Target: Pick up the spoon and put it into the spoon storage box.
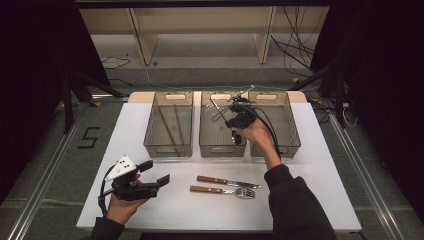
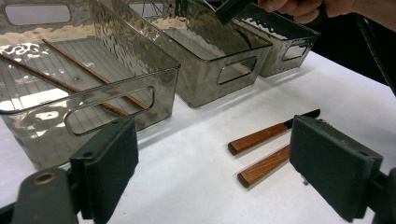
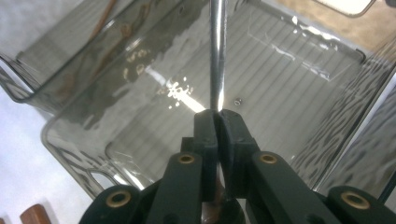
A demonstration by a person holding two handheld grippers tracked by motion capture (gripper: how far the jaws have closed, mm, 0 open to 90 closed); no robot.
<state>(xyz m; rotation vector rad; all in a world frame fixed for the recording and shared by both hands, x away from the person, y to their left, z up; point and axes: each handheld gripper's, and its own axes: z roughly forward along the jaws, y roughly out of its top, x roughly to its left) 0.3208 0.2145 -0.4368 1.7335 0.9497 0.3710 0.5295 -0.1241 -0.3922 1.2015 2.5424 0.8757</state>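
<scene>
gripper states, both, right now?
Left gripper: open, holding nothing, above the table.
Right gripper: closed on a metal utensil handle, over the middle bin.

Dark room all round; pale wooden shelving (image 1: 200,30) along the top, grey floor (image 1: 45,165) at lower left, cables (image 1: 295,45) at upper right.

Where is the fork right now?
In the high view, the fork lies on the white table, near the front edge, just below the knife and right of the left gripper.
</scene>
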